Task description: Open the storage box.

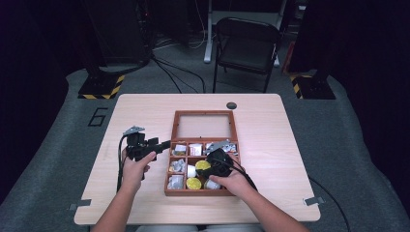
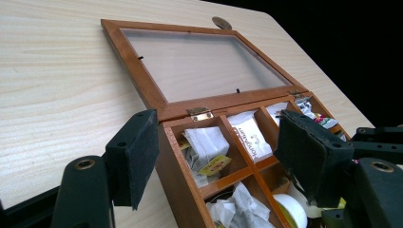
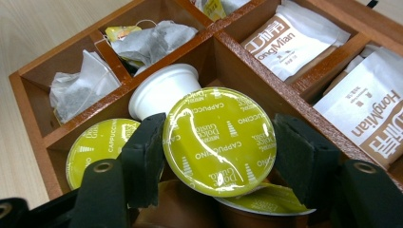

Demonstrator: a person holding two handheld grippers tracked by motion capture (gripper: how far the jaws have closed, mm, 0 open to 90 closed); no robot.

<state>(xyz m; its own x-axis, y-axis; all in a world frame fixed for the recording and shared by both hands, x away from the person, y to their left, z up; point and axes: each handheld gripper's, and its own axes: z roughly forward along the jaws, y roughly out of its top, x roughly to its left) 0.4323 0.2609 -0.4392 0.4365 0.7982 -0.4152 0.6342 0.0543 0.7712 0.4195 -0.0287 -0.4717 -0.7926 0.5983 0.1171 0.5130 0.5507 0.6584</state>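
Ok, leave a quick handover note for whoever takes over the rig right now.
Right gripper: in the wooden box, its fingers either side of a green-lidded capsule, left finger touching the rim, right one apart; no grip yet.
Left gripper: open, straddling the box's left wall.
Box lid is open flat on the table.
Left: probably close on the capsule and lift it.

A box (image 1: 199,192) sits mid-desk (image 1: 270,140), its lid (image 1: 205,114) lying open behind it. Sachets (image 1: 195,149) fill the back compartments, tea bags (image 1: 176,166) the left ones, and capsules (image 1: 194,183) the near middle. The left tongs (image 1: 166,143) are at the box's left wall; the right tongs (image 1: 205,166) are over the capsules.
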